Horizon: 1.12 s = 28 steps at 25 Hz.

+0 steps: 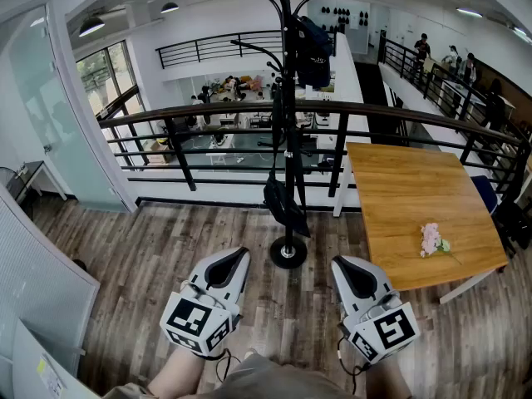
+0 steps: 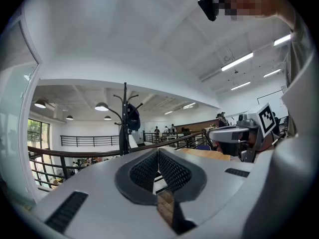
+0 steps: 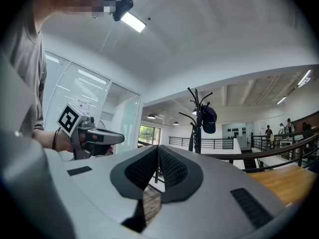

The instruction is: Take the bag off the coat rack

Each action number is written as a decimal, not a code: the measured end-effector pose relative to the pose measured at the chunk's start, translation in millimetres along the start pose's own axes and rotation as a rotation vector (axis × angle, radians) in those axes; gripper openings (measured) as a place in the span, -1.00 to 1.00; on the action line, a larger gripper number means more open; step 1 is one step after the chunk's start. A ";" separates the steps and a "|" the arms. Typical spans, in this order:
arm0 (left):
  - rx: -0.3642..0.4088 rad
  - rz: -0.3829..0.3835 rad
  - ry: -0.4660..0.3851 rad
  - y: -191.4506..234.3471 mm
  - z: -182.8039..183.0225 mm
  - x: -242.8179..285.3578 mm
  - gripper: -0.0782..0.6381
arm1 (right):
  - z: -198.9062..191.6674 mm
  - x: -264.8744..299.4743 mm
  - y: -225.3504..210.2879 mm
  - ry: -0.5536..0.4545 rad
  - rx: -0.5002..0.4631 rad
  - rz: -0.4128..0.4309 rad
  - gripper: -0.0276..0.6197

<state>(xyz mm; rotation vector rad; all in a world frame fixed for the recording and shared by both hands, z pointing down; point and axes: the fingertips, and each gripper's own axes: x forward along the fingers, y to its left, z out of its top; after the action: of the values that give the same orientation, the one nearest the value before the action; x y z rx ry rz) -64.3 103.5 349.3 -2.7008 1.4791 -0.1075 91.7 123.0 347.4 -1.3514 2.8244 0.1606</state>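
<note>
The bag point(image 1: 285, 206), soft, black and limp on a long strap point(image 1: 273, 152), hangs low against the pole at 12 o'clock. Nearest you, the left gripper point(image 1: 237, 258) and right gripper point(image 1: 342, 266) have their fingers pressed together, empty, so spread one pair before reaching. Trace the strap up the slim black metal coat rack point(image 1: 289, 152) to where it hooks on. Lift it clear there rather than tugging the pouch, or the round-footed stand may tip.

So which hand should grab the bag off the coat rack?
Probably left, but only just. The left gripper points slightly nearer the bag, which hangs low on the coat rack. The right gripper sits a little farther away. Both have shut fingers.
</note>
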 end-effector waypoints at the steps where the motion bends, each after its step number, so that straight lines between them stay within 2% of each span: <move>1: -0.001 0.000 0.000 -1.2 0.5 0.7 -0.73 | -0.2 -0.5 -0.7 0.005 0.003 0.003 -0.80; 10: -0.010 -0.042 0.010 -12.6 1.4 4.0 -0.73 | 3.2 -6.6 -6.9 -0.010 0.021 0.012 -0.80; 13: -0.014 -0.003 -0.013 -8.3 4.7 2.4 -0.73 | 6.9 -9.4 -8.4 -0.042 0.036 0.009 -0.80; 15: -0.040 0.070 -0.048 1.3 7.5 -0.4 -0.71 | 8.2 -11.5 -12.0 -0.067 0.059 -0.013 -0.79; 16: -0.051 0.102 -0.060 5.6 7.6 -2.3 -0.44 | 7.6 -12.7 -13.0 -0.074 0.068 -0.022 -0.64; 17: -0.058 0.124 -0.066 8.9 7.1 -3.5 -0.25 | 6.2 -13.4 -13.9 -0.075 0.071 -0.029 -0.37; 18: -0.063 0.137 -0.067 11.6 6.0 -3.5 -0.22 | 4.1 -13.0 -15.5 -0.072 0.066 -0.036 -0.20; 19: -0.064 0.142 -0.062 12.9 4.2 -2.3 -0.22 | 1.5 -12.1 -17.2 -0.064 0.056 -0.042 -0.14; 23: -0.064 0.130 -0.019 12.1 -7.5 3.6 -0.22 | -5.9 -9.0 -21.9 -0.037 0.050 -0.050 -0.12; 28: -0.074 0.121 -0.012 30.2 -10.0 24.4 -0.22 | -10.6 12.0 -40.0 -0.021 0.057 -0.095 -0.12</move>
<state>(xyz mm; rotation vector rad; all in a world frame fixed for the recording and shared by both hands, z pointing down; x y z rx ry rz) -77.5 66.5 357.5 -2.6534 1.6706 -0.0311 115.6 87.8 353.8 -1.4592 2.7189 0.0916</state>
